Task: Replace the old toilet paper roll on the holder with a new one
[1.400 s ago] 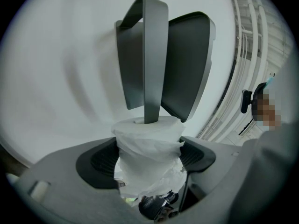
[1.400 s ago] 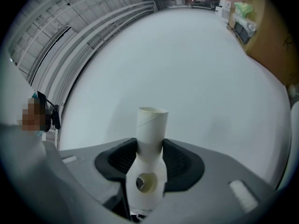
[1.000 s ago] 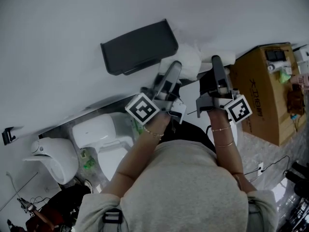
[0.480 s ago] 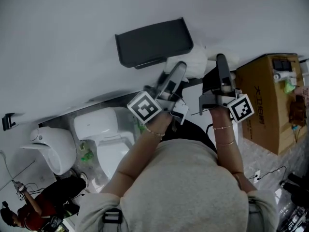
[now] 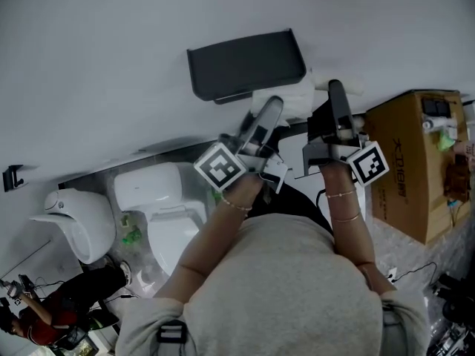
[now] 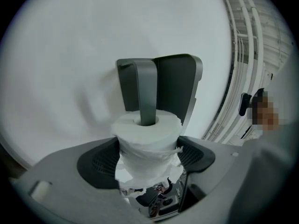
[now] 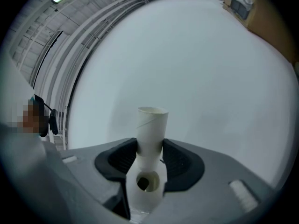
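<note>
Left tongs (image 6: 148, 161) clamped the toilet paper roll (image 6: 146, 136) (its paper ragged), threaded on the holder (image 6: 161, 85); right tongs (image 7: 149, 160) clamped the cardboard tube (image 7: 151, 129).

Setting: mock bathroom in a workroom or lab; white toilet (image 5: 159, 213) and second white fixture (image 5: 78, 225) at left, dark paper holder (image 5: 245, 64) on plain white wall (image 5: 111, 65), cardboard box (image 5: 412, 162) at right
</note>
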{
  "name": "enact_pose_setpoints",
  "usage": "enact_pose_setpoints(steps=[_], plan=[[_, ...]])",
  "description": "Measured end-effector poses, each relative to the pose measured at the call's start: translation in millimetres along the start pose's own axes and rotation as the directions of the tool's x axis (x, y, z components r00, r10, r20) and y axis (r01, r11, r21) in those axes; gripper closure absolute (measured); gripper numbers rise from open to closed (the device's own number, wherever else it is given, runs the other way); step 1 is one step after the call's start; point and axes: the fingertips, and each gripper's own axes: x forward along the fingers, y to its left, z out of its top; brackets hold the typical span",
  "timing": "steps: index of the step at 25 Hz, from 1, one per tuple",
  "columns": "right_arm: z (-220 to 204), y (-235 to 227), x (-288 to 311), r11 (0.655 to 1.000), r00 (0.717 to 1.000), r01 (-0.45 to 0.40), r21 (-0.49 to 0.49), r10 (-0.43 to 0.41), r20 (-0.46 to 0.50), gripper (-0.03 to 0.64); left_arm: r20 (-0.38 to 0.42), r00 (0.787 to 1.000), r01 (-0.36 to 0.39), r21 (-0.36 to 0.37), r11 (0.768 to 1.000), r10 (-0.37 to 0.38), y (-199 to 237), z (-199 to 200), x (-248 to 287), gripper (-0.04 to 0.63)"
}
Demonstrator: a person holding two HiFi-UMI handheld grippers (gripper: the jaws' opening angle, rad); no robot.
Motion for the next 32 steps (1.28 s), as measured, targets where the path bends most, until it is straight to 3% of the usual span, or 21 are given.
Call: enact_pose_setpoints(steps=[21, 32], plan=[[-19, 1, 12, 0.998, 0.992, -0.039, 0.058, 0.045, -0.116, 0.437, 0.073, 0.995, -0.073, 0.015, 0.997, 0.072, 9, 5, -11, 0.202], [-43, 4, 5, 0.998, 0.988, -0.027, 0.065, 0.037, -0.151, 0.437, 0.079, 0.995, -0.061, 0.036, 0.997, 0.058, 7, 16, -30, 0.202]])
